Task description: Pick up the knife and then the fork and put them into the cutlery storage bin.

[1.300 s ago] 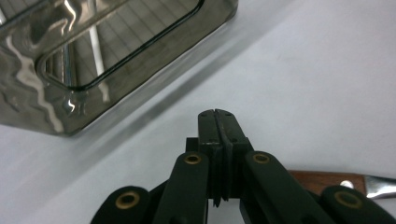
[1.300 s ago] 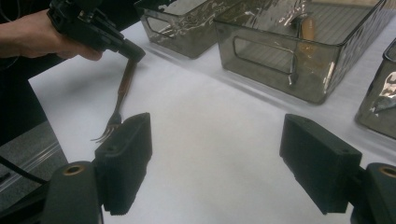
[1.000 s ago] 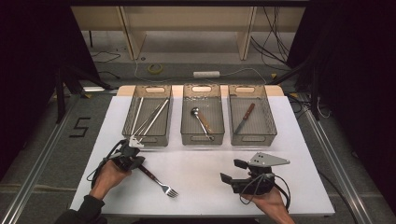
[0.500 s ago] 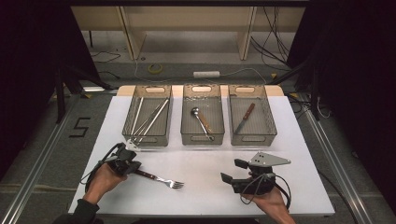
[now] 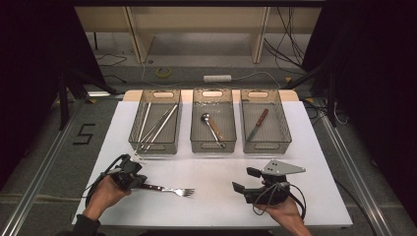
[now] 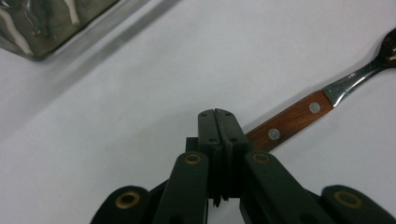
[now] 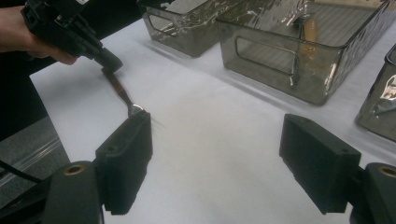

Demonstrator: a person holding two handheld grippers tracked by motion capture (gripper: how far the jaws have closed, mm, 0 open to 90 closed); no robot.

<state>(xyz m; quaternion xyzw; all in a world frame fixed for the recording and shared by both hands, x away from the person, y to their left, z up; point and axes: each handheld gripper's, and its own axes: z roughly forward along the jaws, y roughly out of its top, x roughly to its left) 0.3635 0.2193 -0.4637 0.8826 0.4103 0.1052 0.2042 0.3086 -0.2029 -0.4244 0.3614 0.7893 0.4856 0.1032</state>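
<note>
- While the left gripper (image 5: 134, 178) sits low at the near left of the white desk (image 5: 314, 162), its jaws are closed tight on the near end of a fork (image 5: 169, 189); the left gripper view shows the two black jaws pressed together with the wooden handle coming out just beside their tips.
- Fork: brown wooden handle with two rivets, metal neck and tines. It lies roughly level, handle to the left at the jaws, tines pointing right toward the middle of the desk. Whether the tines touch the desk surface cannot be told.
- Left hand (image 5: 103, 194) grips the gripper body from the near side; cable loops beside it.
- Right gripper (image 5: 248, 181) rests at the near right of the desk, held by the right hand (image 5: 282, 214), grey three-cornered plate on top. Its jaws stand wide open with nothing between them; the right gripper view shows bare desk in the gap.
- Right gripper is well apart from the fork, pointing left toward it.
- Three clear grey bins stand in a row at the far side of the desk.
- Left bin (image 5: 138, 139): several long thin metal utensils, lying diagonally; exact type cannot be told.
- Middle bin (image 5: 212, 144): a spoon (image 5: 211, 127), bowl toward the far end.
- Right bin (image 5: 265, 145): a knife (image 5: 258, 124) with a brown handle, lying diagonally.
- Fork lies near the left bin, just to its near side, not touching it.
</note>
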